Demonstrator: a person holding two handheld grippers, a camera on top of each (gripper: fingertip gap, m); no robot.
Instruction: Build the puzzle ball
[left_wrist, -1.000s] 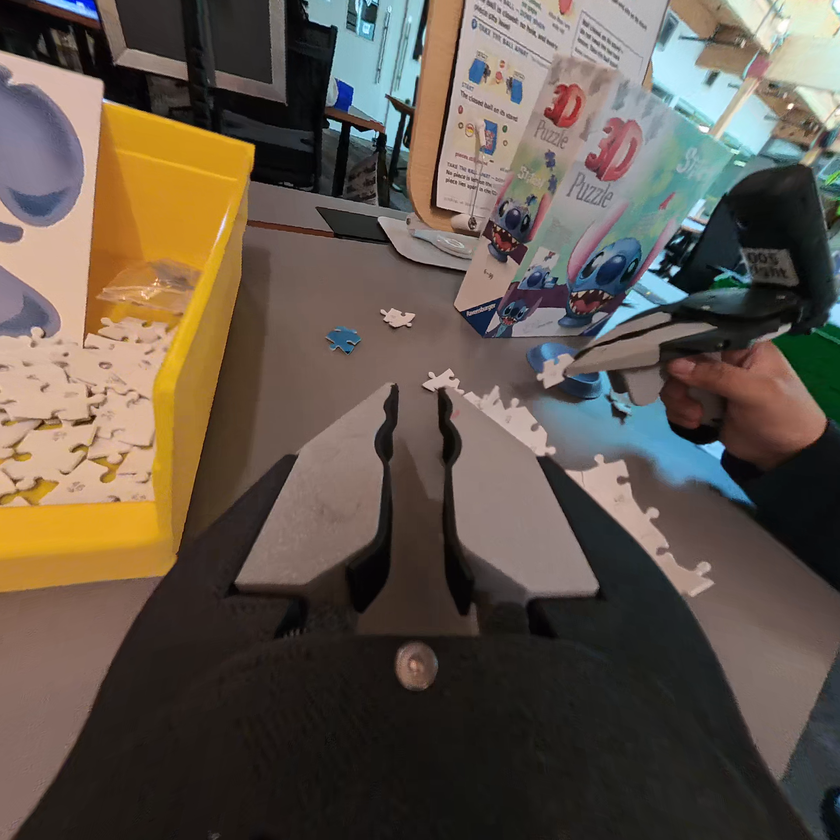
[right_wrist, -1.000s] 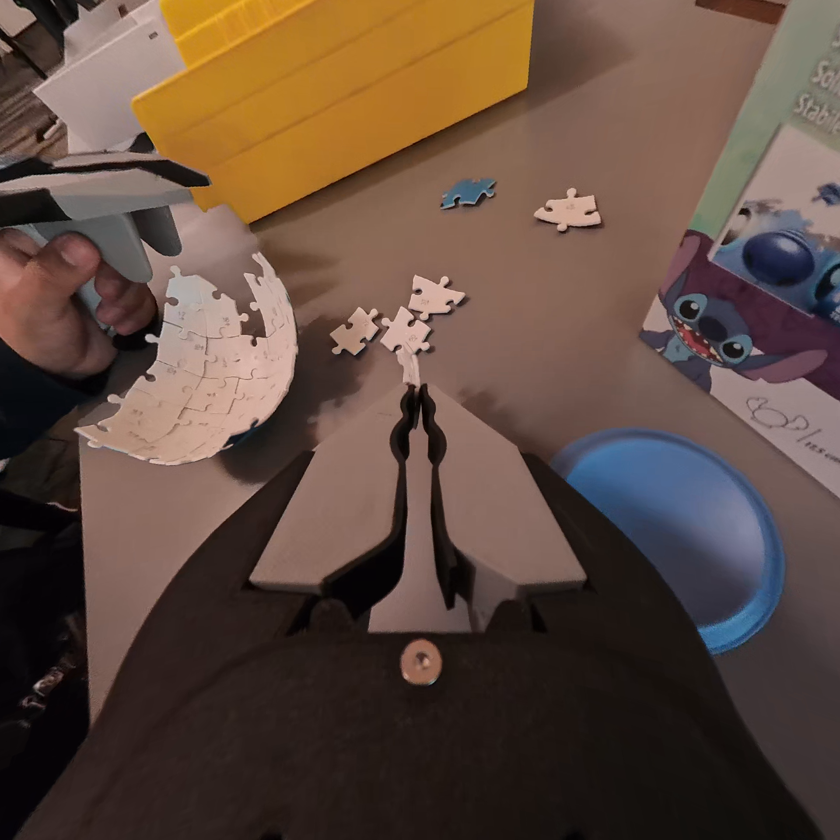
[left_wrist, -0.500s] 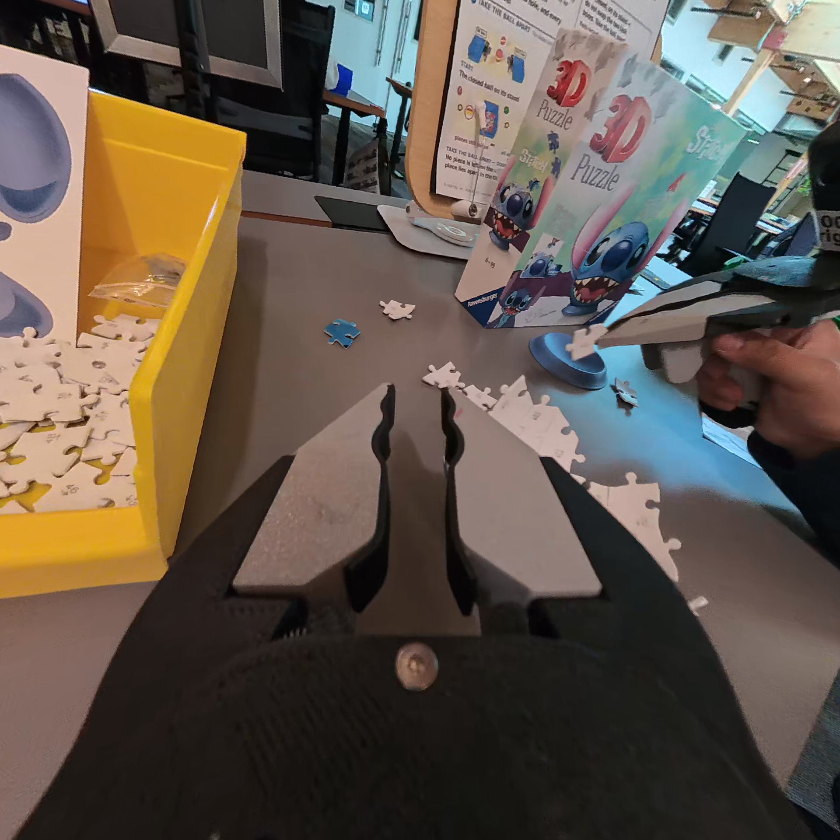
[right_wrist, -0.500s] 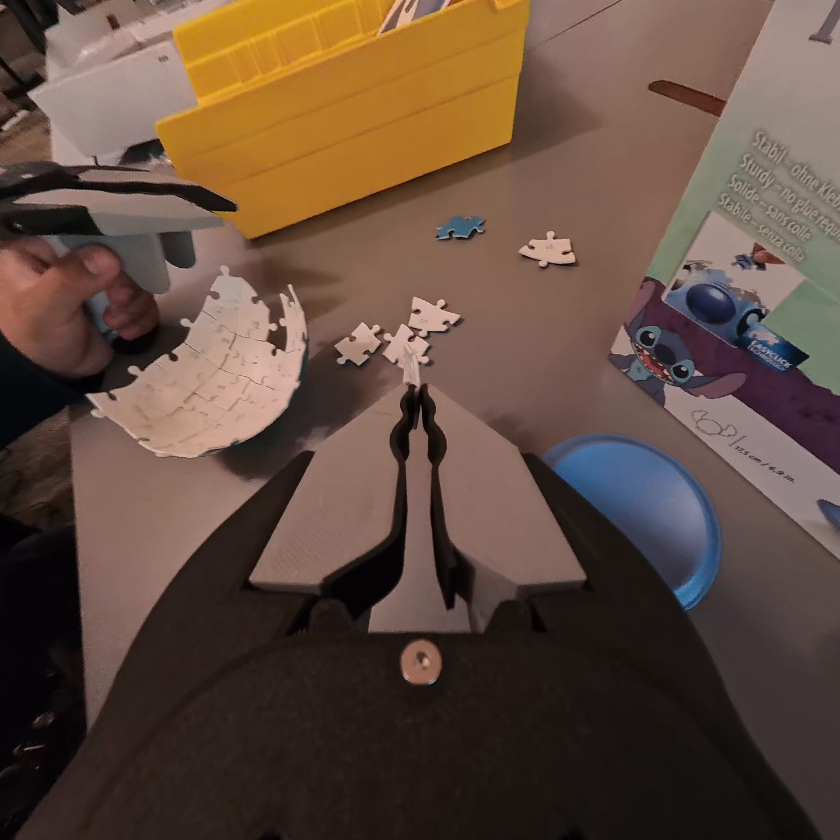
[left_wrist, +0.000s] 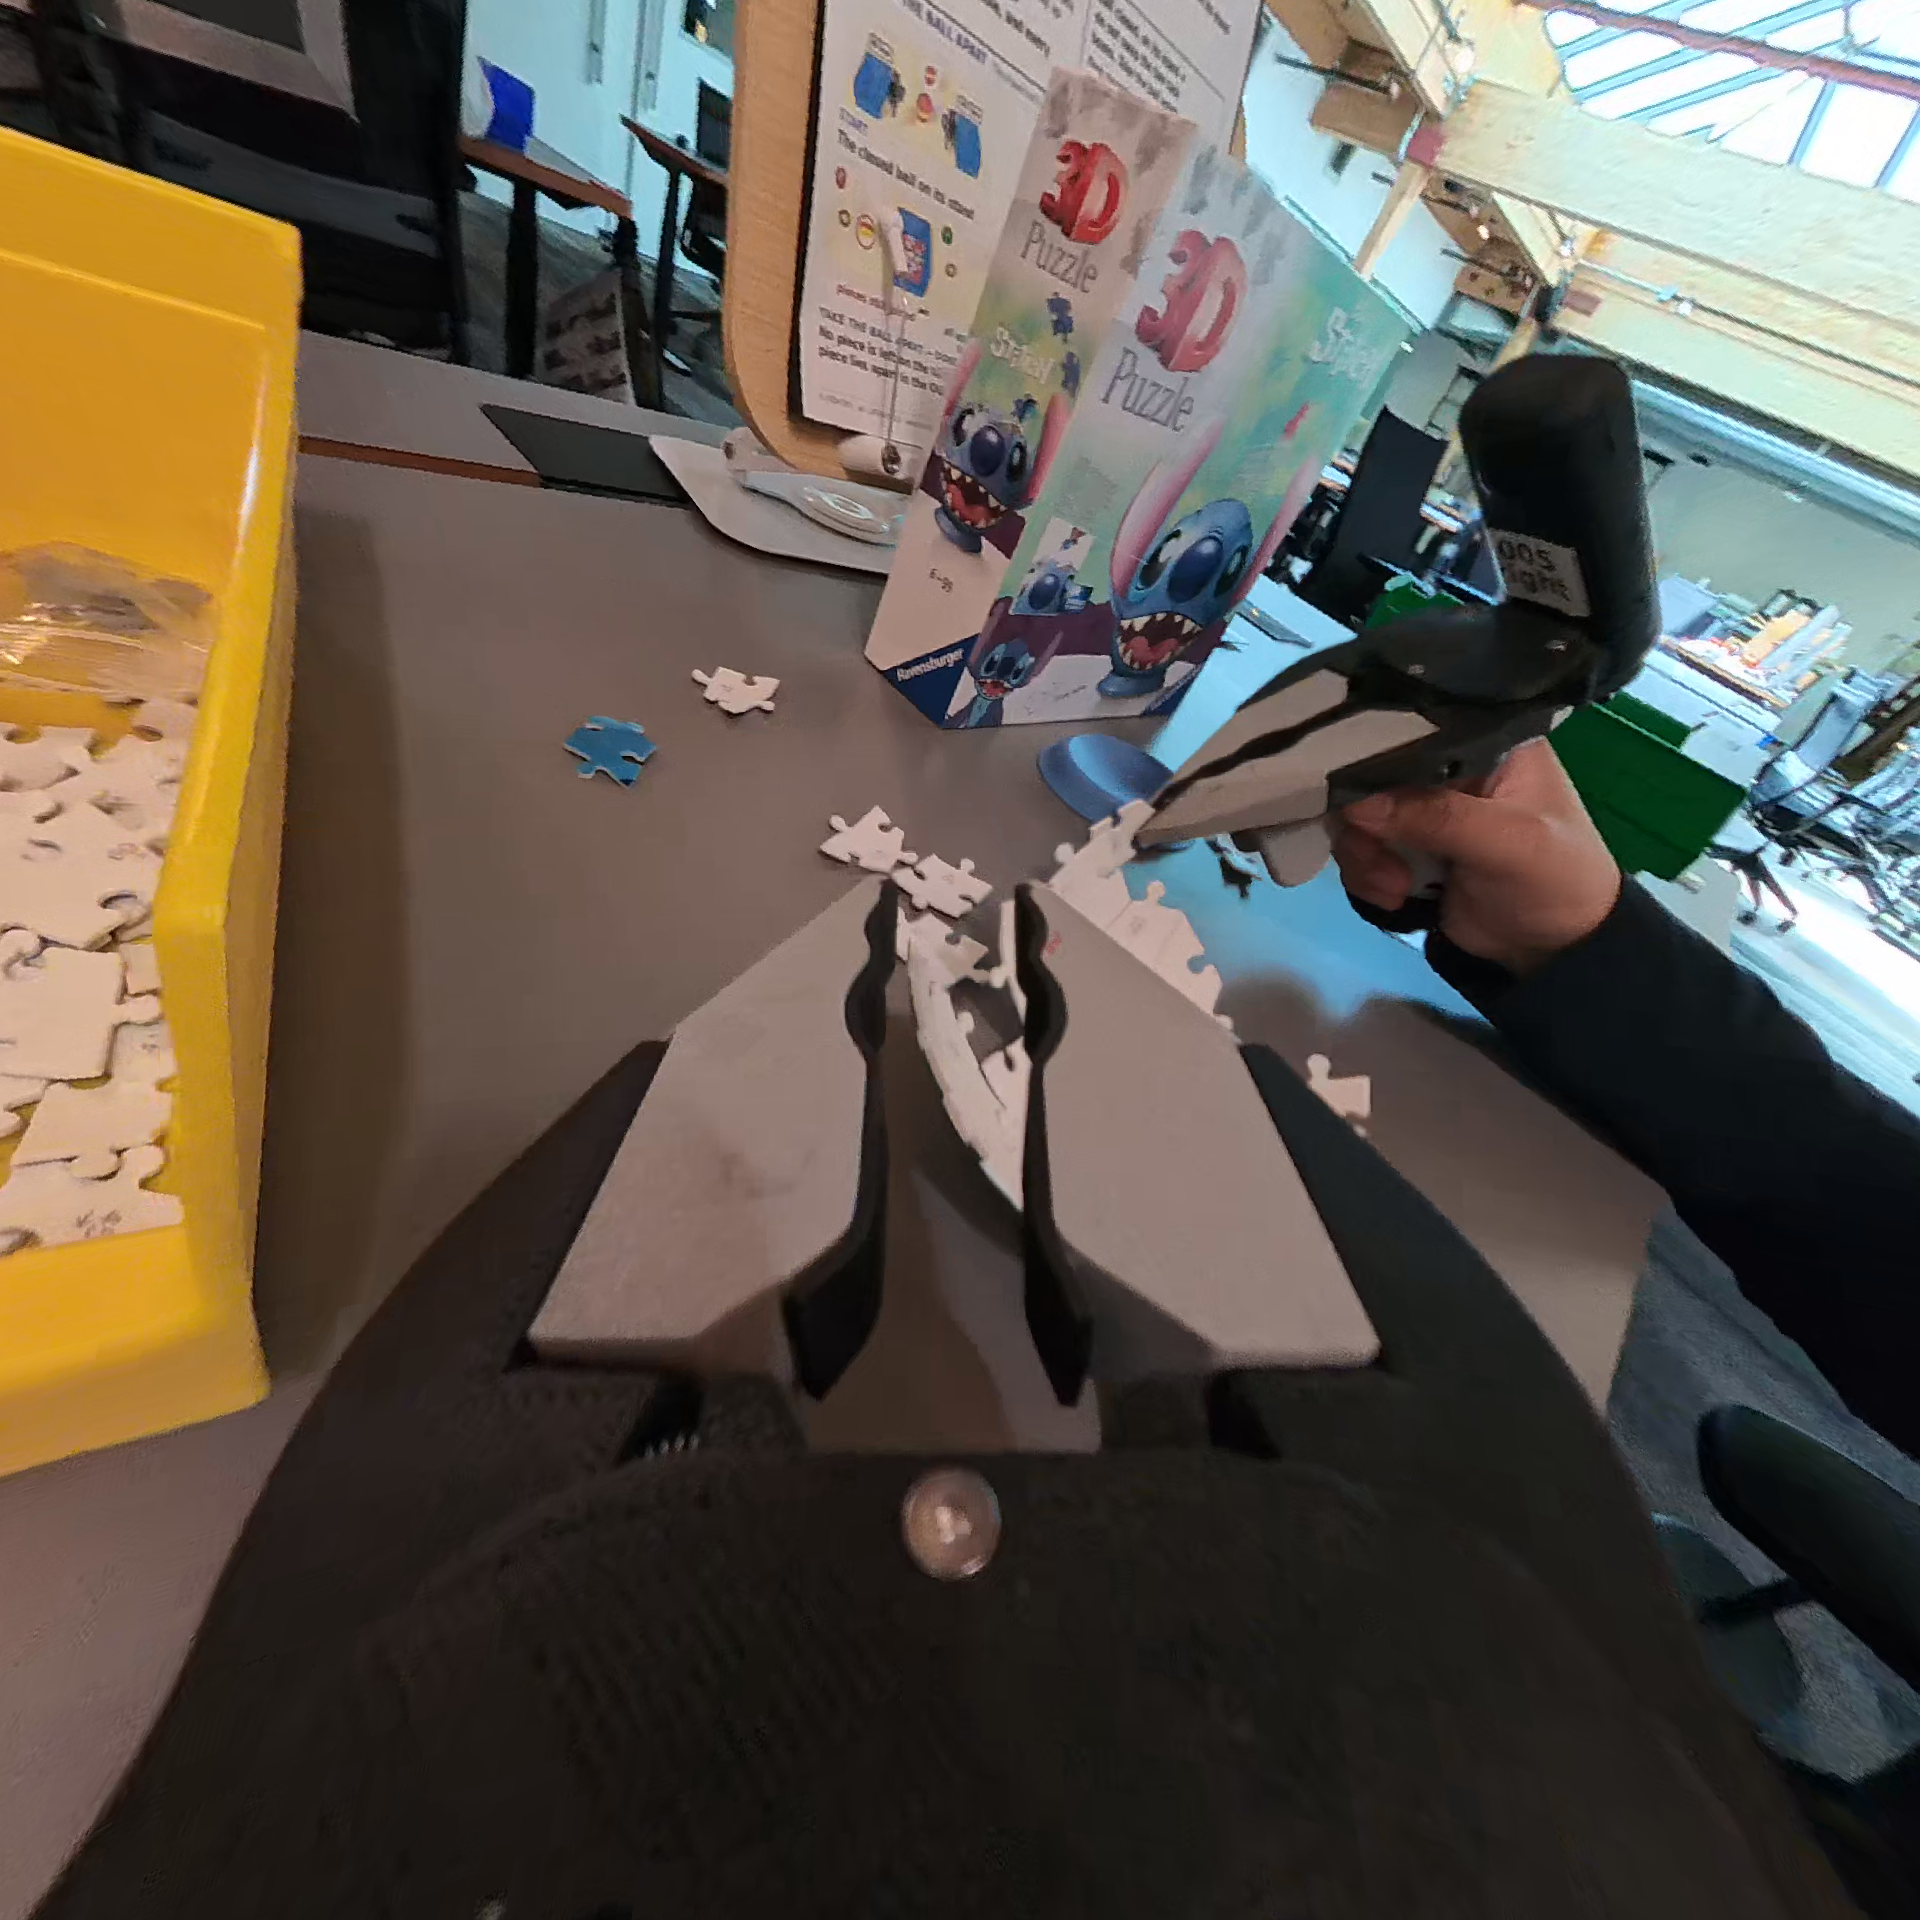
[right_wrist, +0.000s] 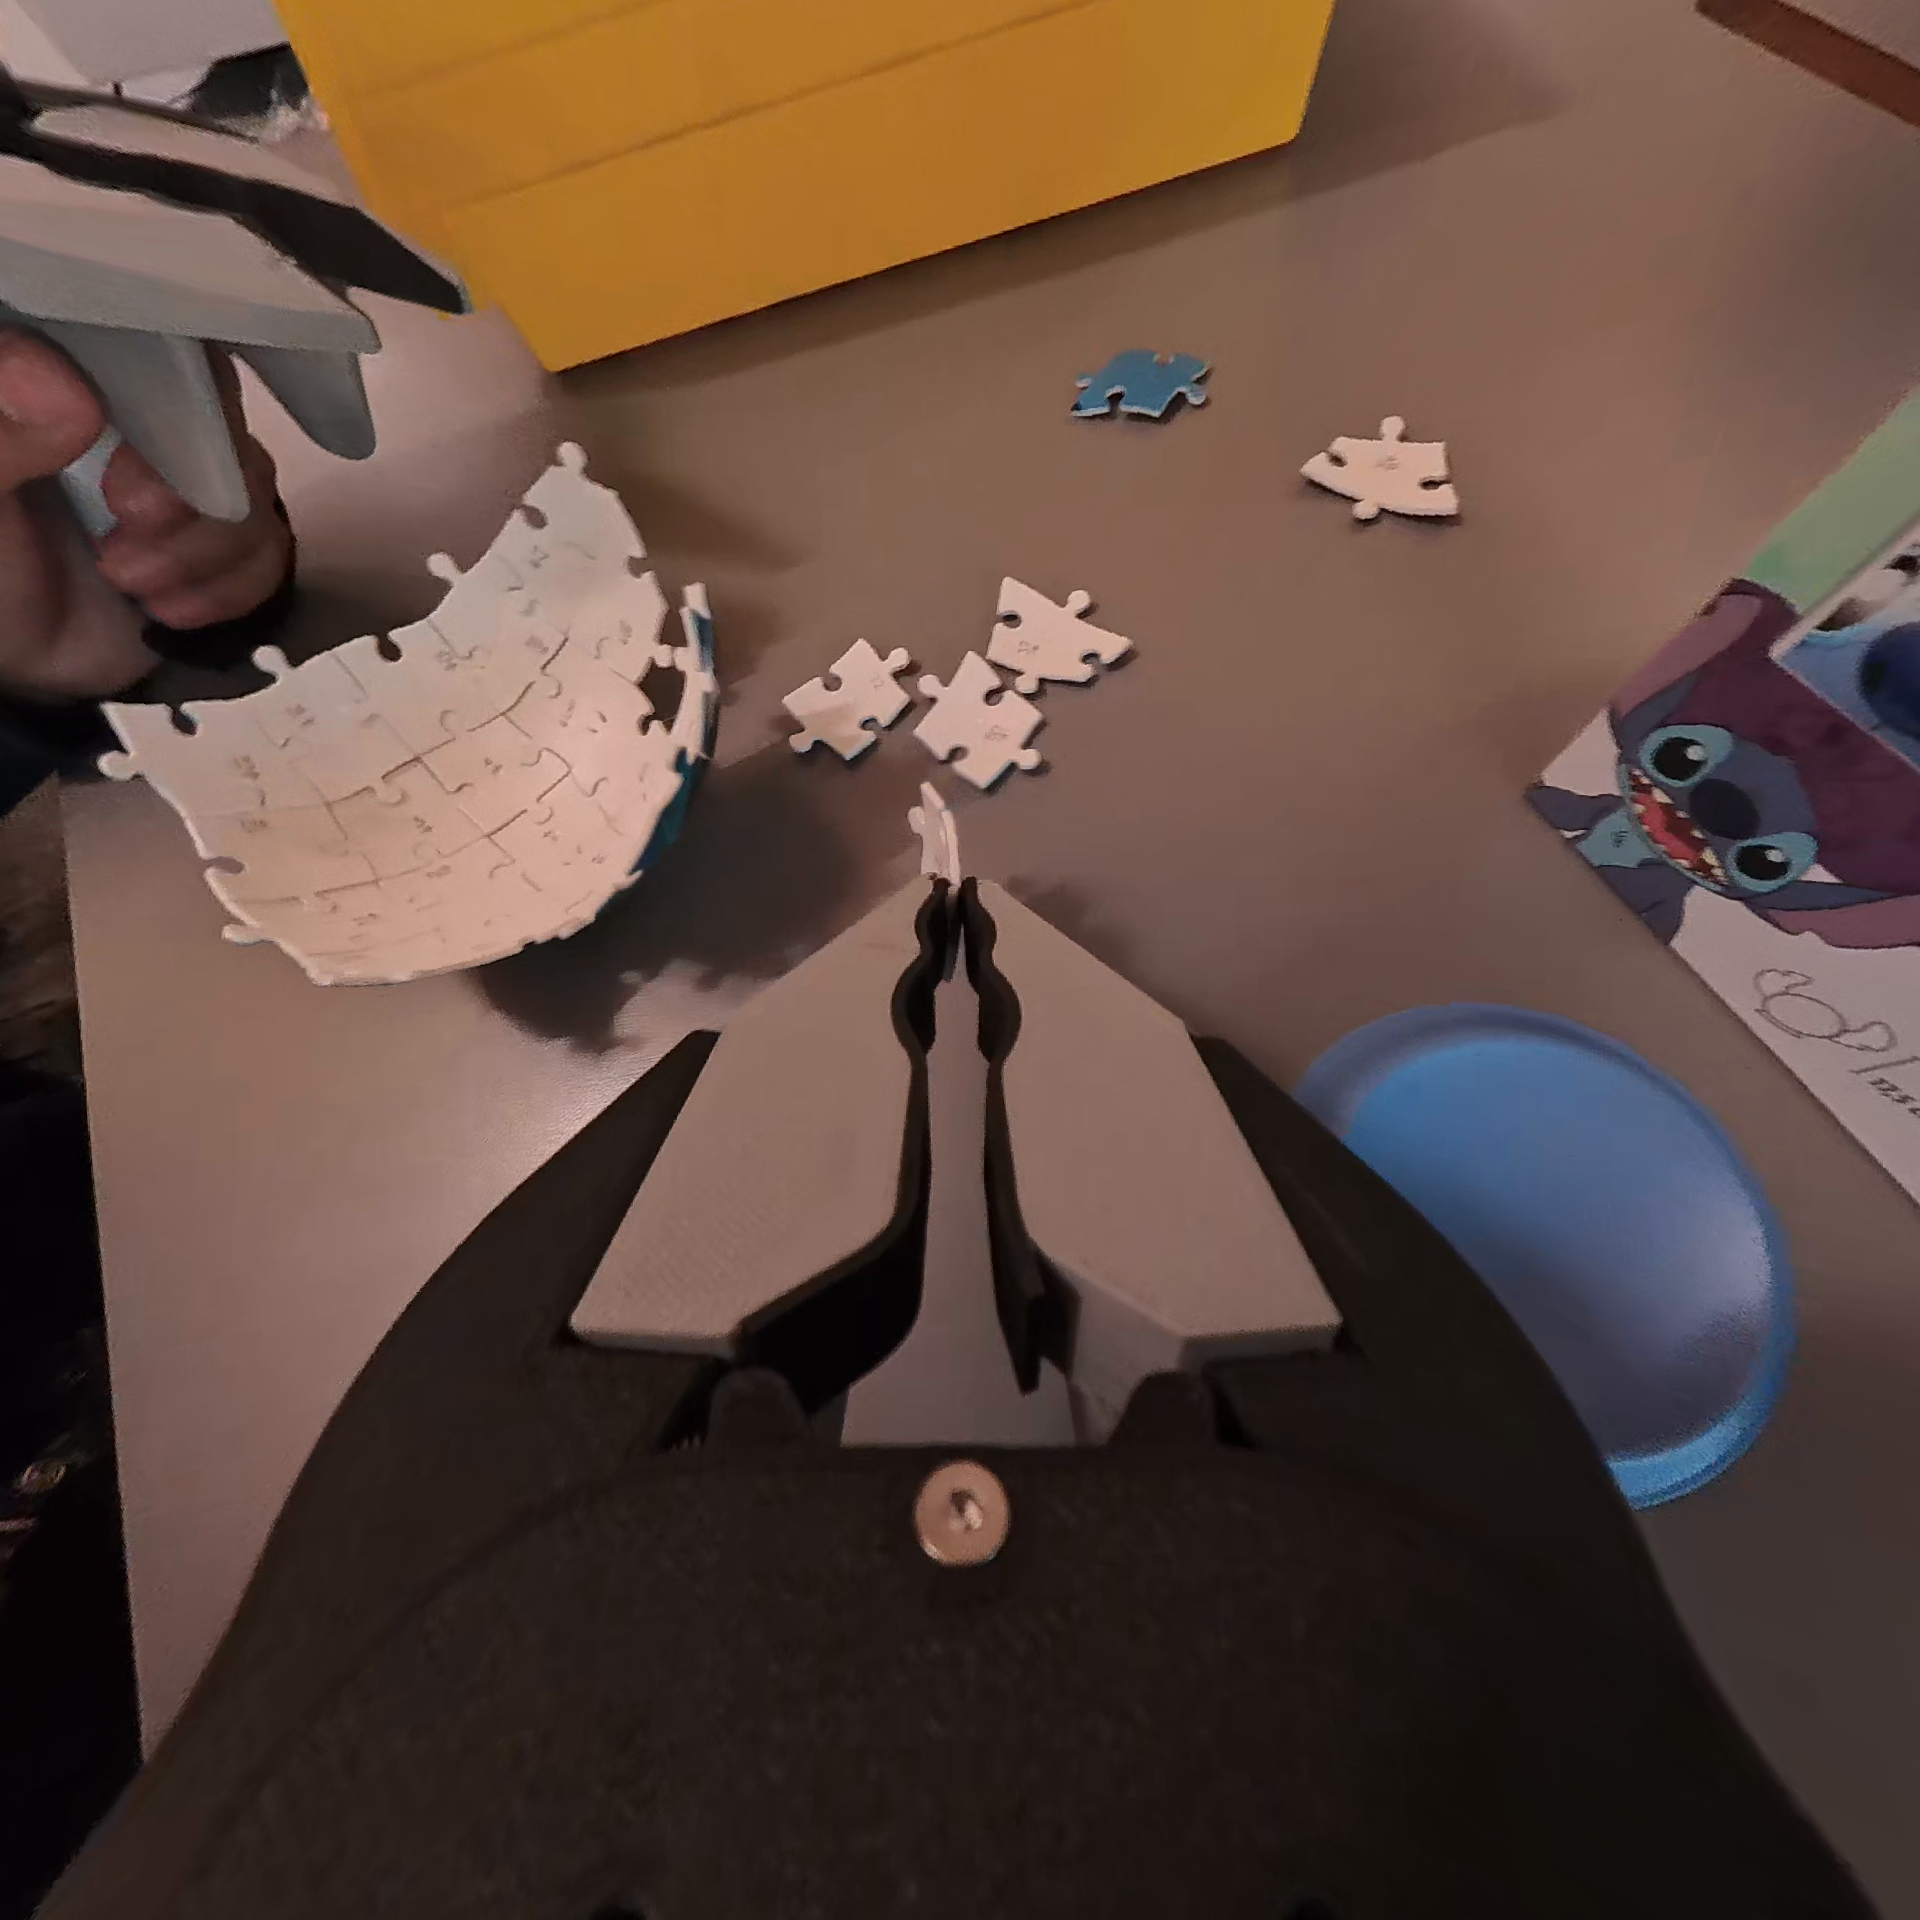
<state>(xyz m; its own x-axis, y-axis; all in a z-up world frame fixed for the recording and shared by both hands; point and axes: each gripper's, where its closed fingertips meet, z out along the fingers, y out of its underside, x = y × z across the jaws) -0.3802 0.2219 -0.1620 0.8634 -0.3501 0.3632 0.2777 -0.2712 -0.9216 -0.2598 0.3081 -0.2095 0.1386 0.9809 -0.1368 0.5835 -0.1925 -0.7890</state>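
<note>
— Where's the half-built puzzle ball (right_wrist: 436, 769)?

— On the grey table (right_wrist: 1351, 260), bowl-side up, beside the yellow bin (right_wrist: 831, 156). The left gripper (left_wrist: 951, 914) has its fingers spread, the bowl's rim showing between them.

— And the right gripper (right_wrist: 954, 883)?

— Pressed together on a single white piece (right_wrist: 938, 836), held edge-up. Three loose pieces (right_wrist: 956, 691) lie just beyond it — the blue stand (right_wrist: 1558, 1226) sits to its right.

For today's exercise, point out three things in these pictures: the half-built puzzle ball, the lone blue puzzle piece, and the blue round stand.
half-built puzzle ball (right_wrist: 436, 769), right wrist view, white inner surface.
blue puzzle piece (right_wrist: 1141, 382), right wrist view, its middle.
blue round stand (right_wrist: 1558, 1226), right wrist view, domed top.
</note>
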